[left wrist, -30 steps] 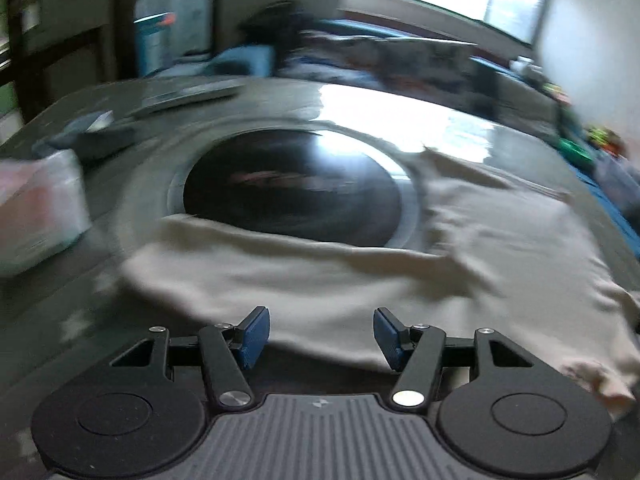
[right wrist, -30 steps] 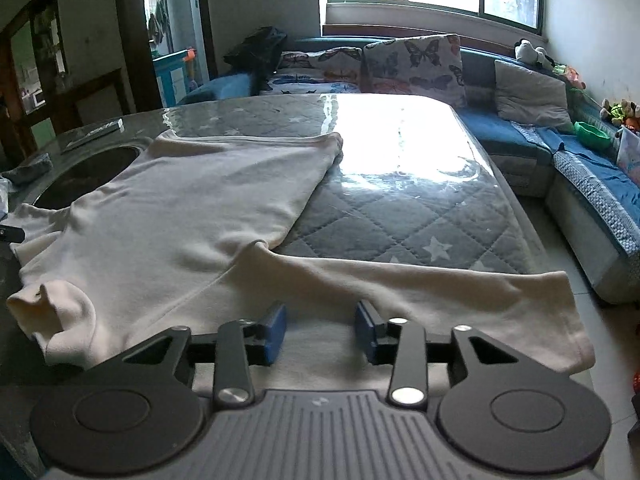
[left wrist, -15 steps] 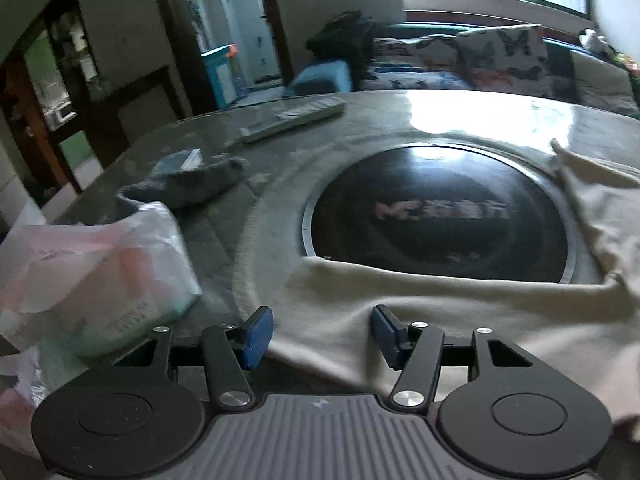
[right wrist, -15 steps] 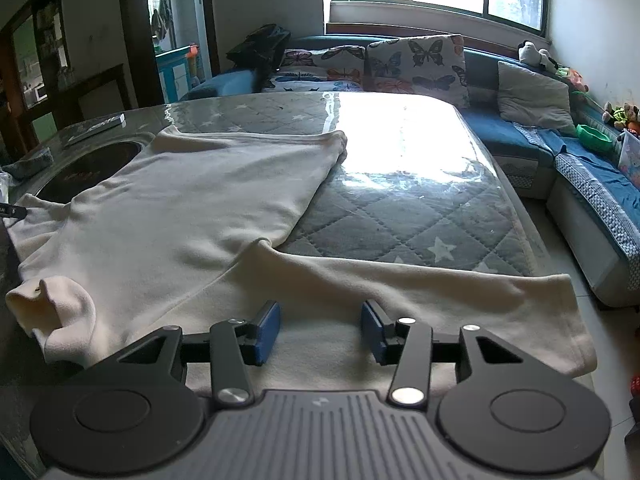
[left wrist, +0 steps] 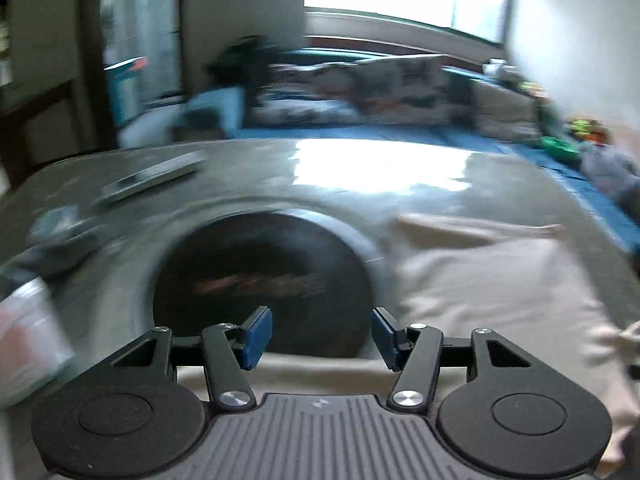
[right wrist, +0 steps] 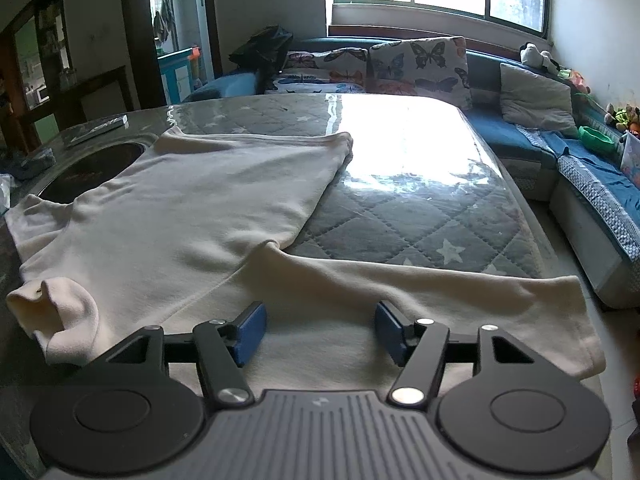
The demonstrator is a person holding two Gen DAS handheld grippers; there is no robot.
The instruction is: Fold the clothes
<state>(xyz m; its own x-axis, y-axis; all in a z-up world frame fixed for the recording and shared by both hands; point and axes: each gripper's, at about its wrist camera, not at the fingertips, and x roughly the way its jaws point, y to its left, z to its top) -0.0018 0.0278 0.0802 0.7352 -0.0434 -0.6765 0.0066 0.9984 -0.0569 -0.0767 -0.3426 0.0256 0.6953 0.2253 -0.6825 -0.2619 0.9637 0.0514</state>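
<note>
A cream long-sleeved top lies spread on the table, one sleeve running along the near edge to the right. My right gripper hovers low over that sleeve; its jaws are opening, with cloth beneath them and nothing pinched. In the blurred left wrist view the same top shows at the right and under the gripper body. My left gripper stands open above the near hem, in front of the black round hob, and grips nothing.
A remote and a dark cloth lie at the table's far left, with a plastic-wrapped pack at the near left. A blue sofa with butterfly cushions wraps the far and right sides.
The right gripper's jaws have spread wider over the sleeve without the hand shifting. The left gripper's view has swung back to the right and up, now blurred, its jaws unchanged.
</note>
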